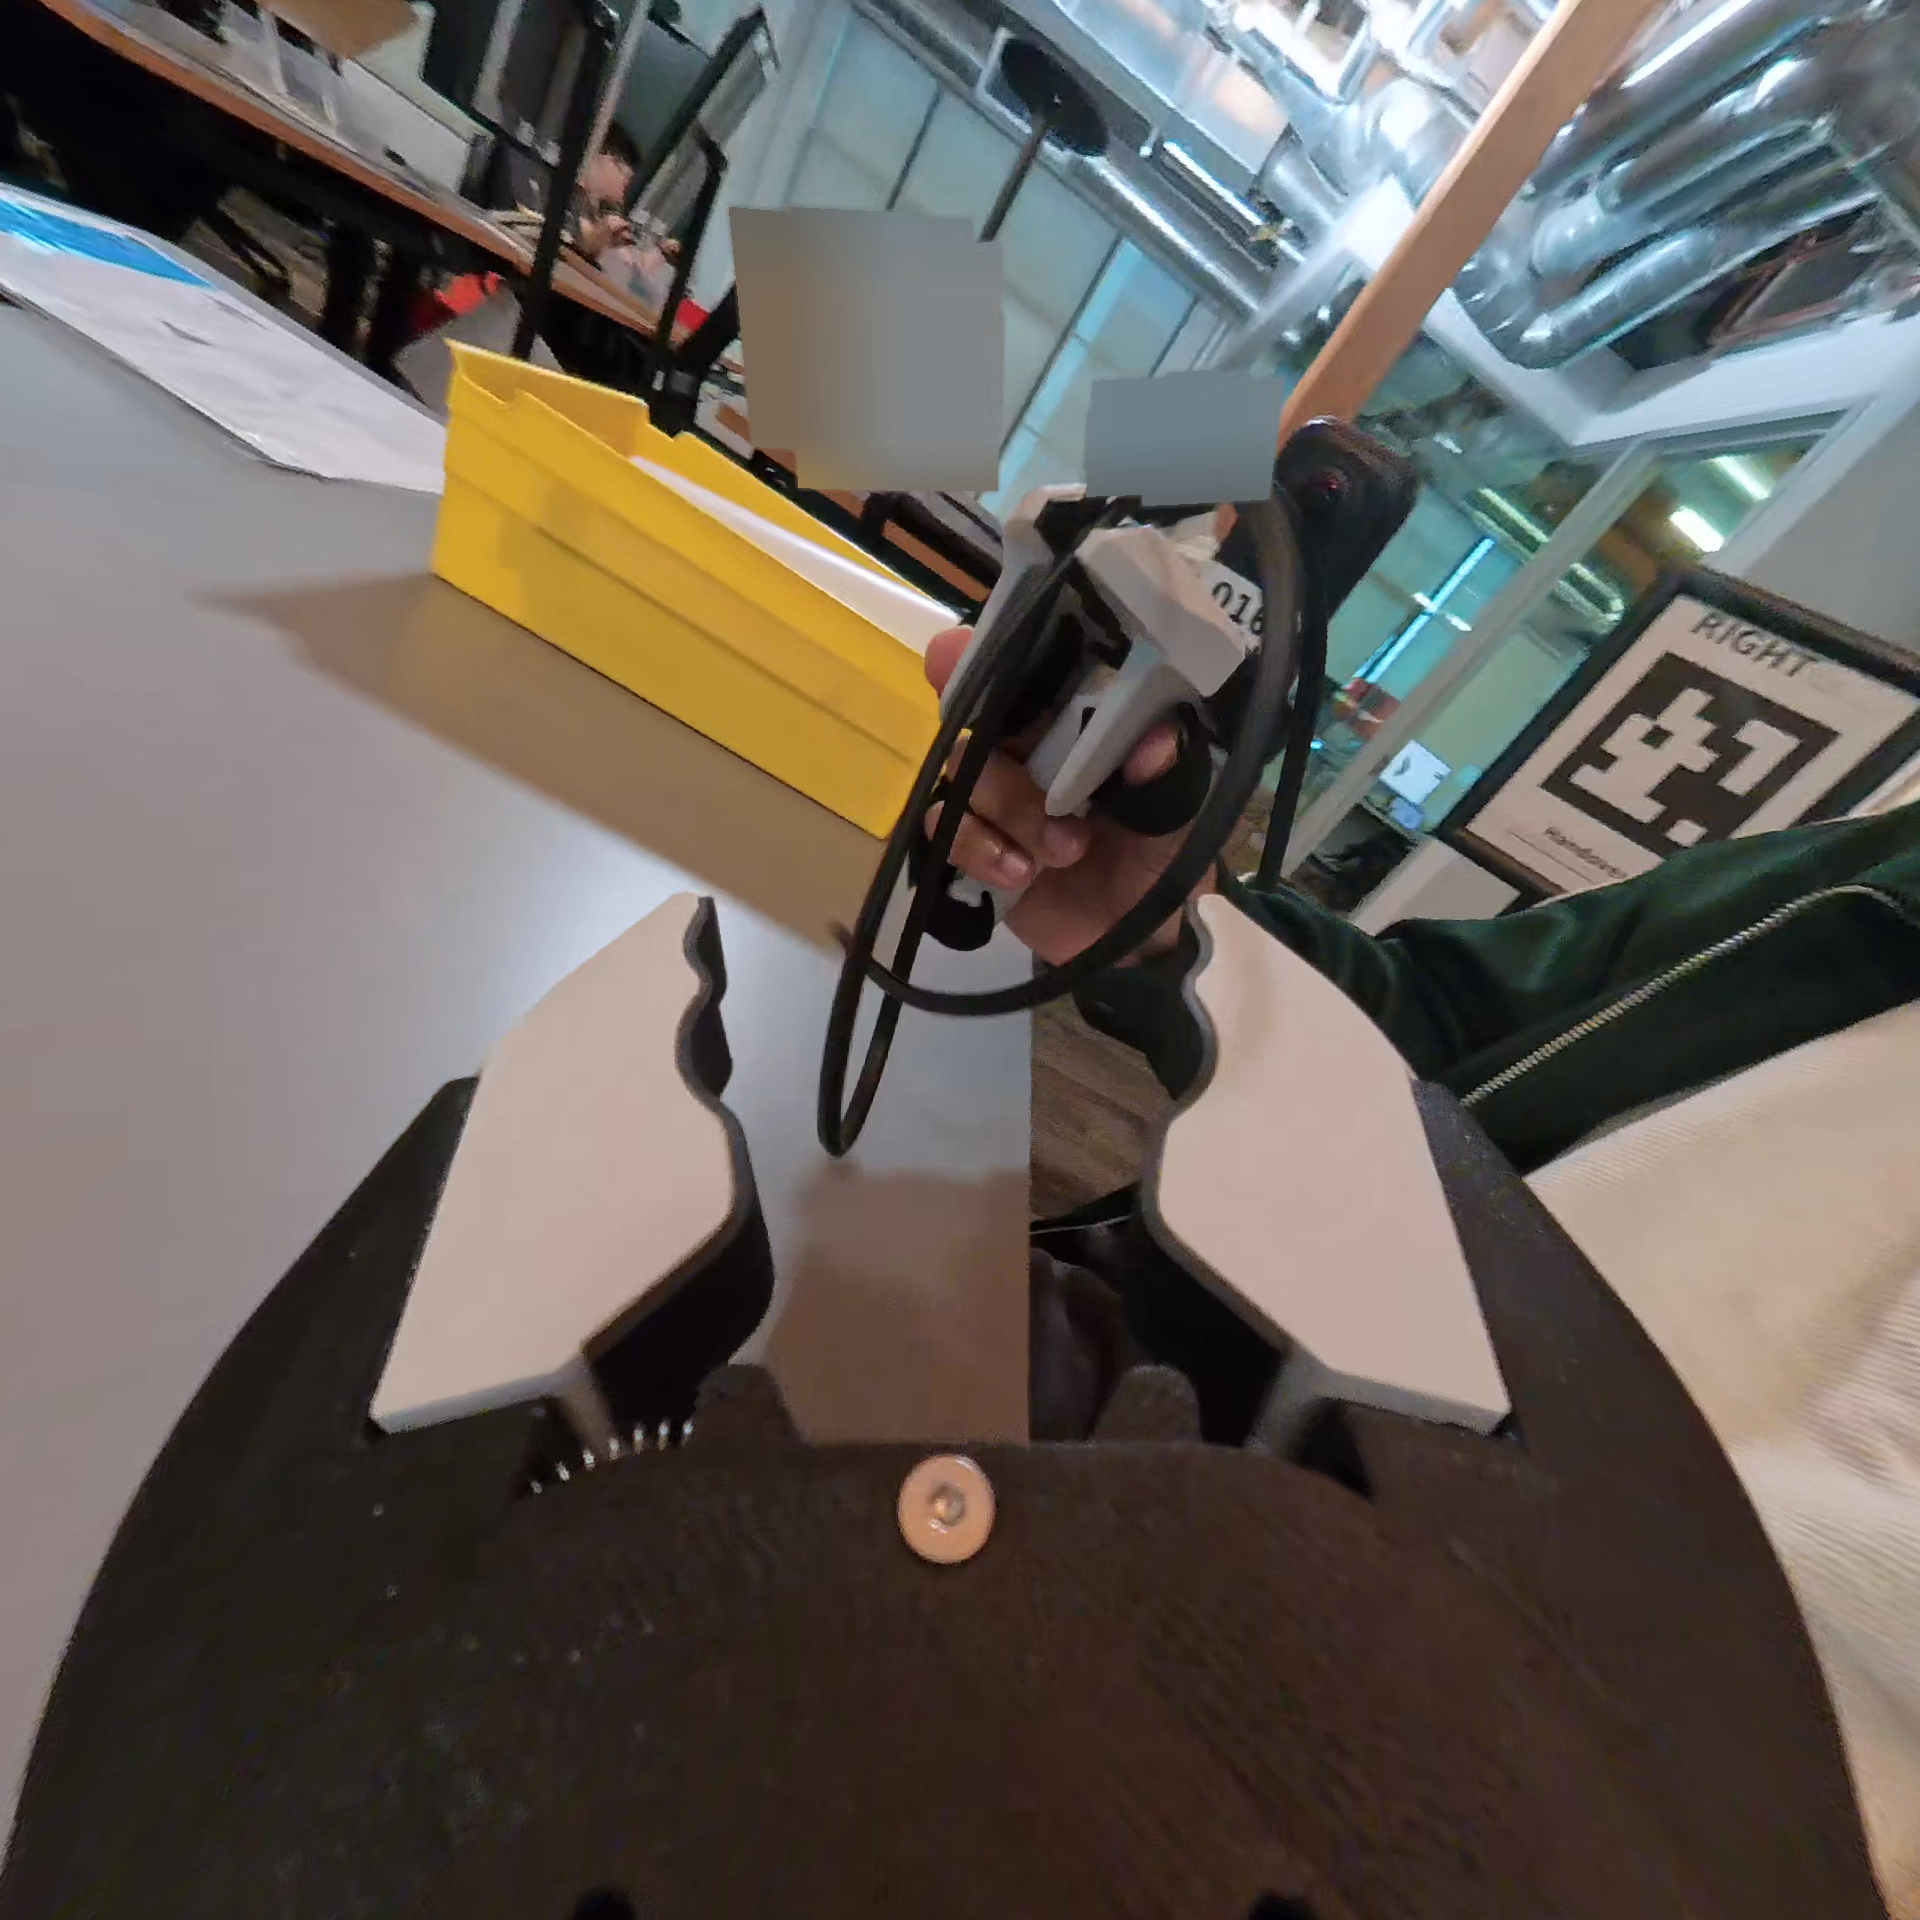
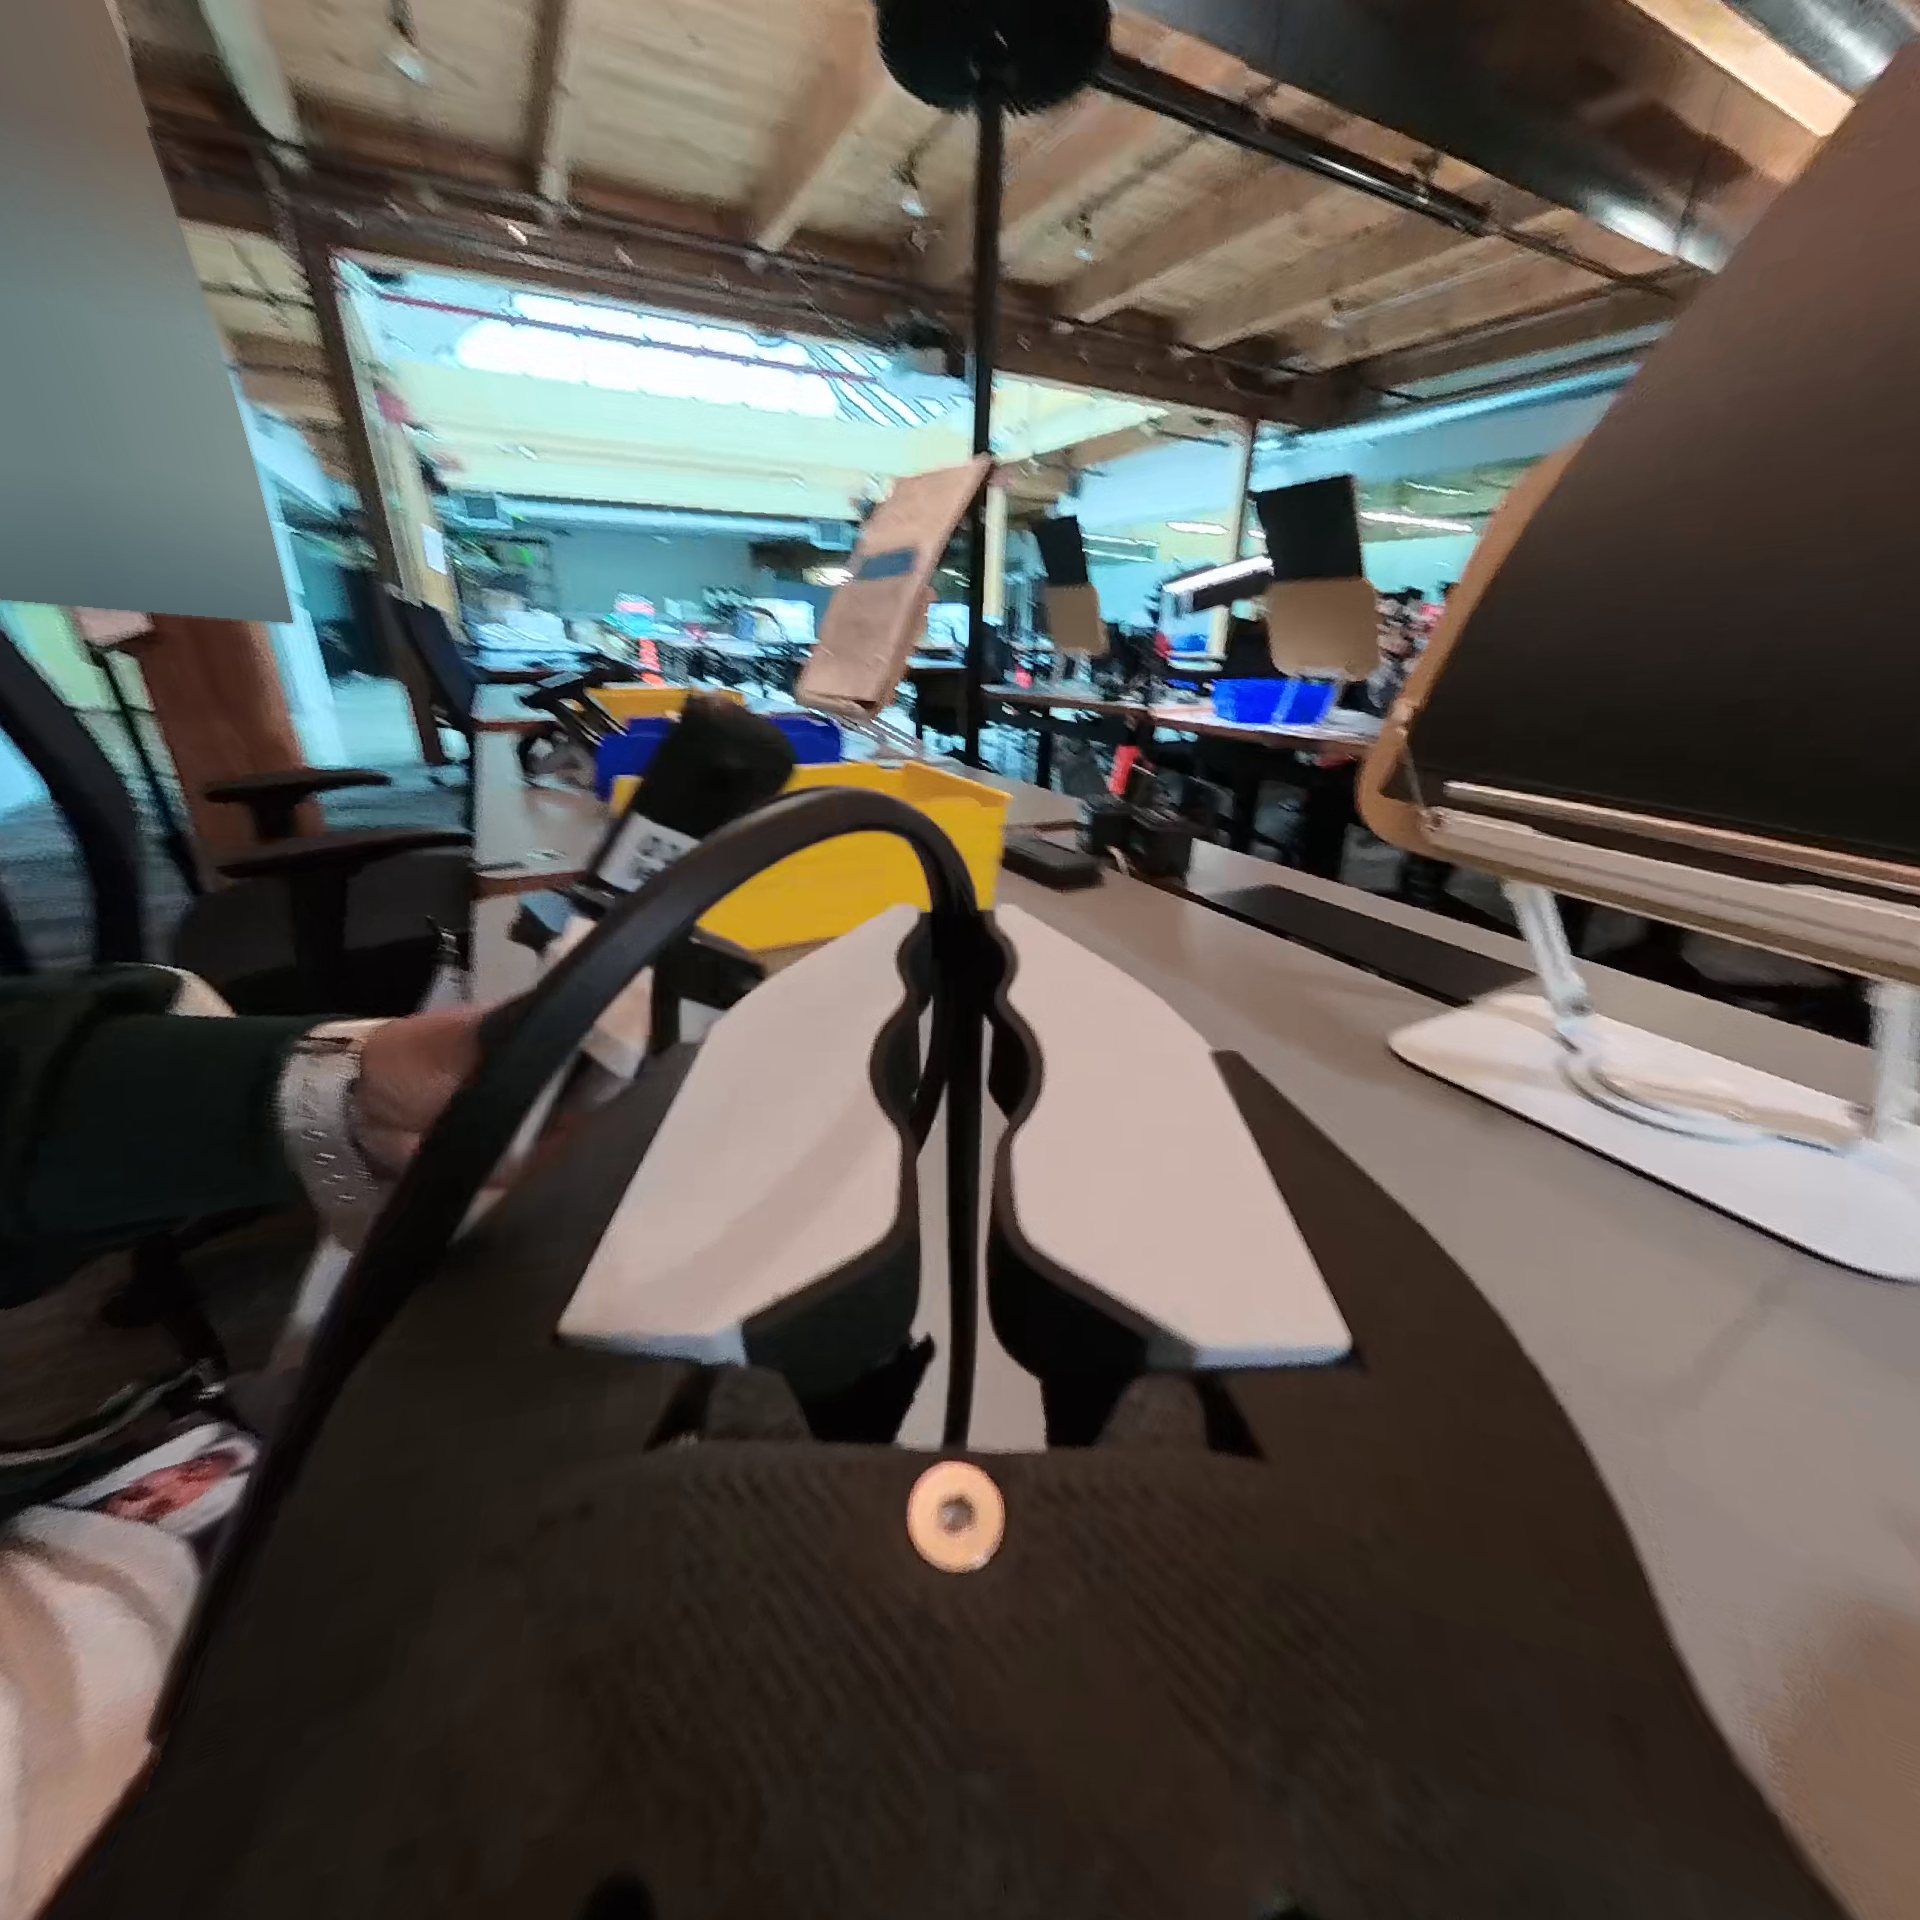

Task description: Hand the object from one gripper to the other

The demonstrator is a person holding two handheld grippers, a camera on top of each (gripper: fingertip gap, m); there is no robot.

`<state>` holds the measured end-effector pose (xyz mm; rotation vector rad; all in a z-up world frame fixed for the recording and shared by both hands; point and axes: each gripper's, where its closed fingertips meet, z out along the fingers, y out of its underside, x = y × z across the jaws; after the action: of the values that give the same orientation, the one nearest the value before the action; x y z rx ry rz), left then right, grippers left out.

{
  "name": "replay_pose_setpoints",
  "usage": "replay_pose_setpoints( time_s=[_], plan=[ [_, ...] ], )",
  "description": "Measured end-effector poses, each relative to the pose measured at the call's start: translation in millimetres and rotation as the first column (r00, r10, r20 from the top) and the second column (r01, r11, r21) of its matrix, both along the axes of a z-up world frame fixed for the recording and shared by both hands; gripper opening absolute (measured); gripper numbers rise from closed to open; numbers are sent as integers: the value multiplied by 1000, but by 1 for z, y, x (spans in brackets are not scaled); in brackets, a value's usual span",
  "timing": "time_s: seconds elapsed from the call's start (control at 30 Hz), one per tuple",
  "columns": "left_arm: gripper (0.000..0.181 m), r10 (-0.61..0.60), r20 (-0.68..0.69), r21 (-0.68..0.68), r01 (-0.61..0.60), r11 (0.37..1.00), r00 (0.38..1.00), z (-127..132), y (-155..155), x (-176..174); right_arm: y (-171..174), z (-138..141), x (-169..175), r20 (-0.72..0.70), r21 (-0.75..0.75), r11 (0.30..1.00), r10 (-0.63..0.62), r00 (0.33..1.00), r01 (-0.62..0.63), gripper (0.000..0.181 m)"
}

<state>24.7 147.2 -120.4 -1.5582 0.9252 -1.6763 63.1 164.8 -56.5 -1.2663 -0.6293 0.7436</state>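
Grey counter (image 1: pixel 260 883) in an open workshop with exposed ducts; a yellow bin (image 1: pixel 665 613) stands on it, a monitor stand (image 2: pixel 1662 1132) nearby. Right gripper (image 2: pixel 956 935) fingers clench the looped black cable (image 2: pixel 623 935) above the counter's edge; left gripper (image 1: pixel 951 925) fingers spread, empty.

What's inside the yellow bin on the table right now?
From the left wrist view, the yellow bin shows only a pale inner surface near its far rim. Its near wall hides the rest, so I can't tell whether anything lies inside.
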Motion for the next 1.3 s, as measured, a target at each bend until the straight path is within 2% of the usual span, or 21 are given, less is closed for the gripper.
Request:
replay_pose_setpoints(
  time_s=[0.1, 0.17, 0.33, 0.5, 0.6, 0.7, 0.8, 0.9, 0.97, 1.17, 1.2, 1.3],
  plan=[
    [96, -81, 47, -63, 83, 995, 996, 1, -10, 4, -11, 7, -8, -77, -4, 992, 123, 990, -123, 8],
    [95, -182, 77, -120, 191, 974, 980, 0, -22, 4, -18, 13, -10, -149, -10, 978, 206, 967, -209, 8],
    [91, -386, 151, -213, 411, 886, 910, -2, -53, 7, -36, 26, -15, -320, -25, 896, 413, 852, -444, 8],
    [90, -534, 217, -214, 573, 791, 817, 2, -90, 16, -47, 38, -17, -408, 15, 843, 496, 766, -538, 8],
    [85, -562, 268, -209, 617, 759, 782, 5, -102, 24, -50, 39, -18, -406, 18, 833, 512, 757, -553, 8],
    [74, -579, 291, -198, 640, 742, 762, 5, -109, 28, -52, 40, -18, -412, 21, 823, 525, 745, -568, 8],
    [64, -572, 294, -182, 632, 753, 766, 3, -109, 30, -54, 41, -20, -410, 23, 814, 537, 737, -581, 9],
    [34, -599, 298, -152, 656, 739, 743, 4, -111, 25, -55, 41, -21, -400, 25, 813, 541, 740, -581, 9],
    [1, -607, 303, -119, 661, 741, 735, 5, -110, 21, -55, 41, -20, -399, 27, 816, 539, 742, -578, 9],
    [0, -530, 295, -132, 583, 802, 795, 5, -90, 19, -51, 42, -15, -409, 25, 822, 527, 745, -568, 9],
    [4, -521, 298, -138, 576, 806, 800, 5, -88, 19, -51, 42, -15, -409, 25, 824, 525, 746, -566, 9],
    [45, -473, 268, -166, 524, 836, 839, 3, -81, 24, -49, 42, -15, -401, 18, 838, 506, 764, -546, 8]
  ],
)
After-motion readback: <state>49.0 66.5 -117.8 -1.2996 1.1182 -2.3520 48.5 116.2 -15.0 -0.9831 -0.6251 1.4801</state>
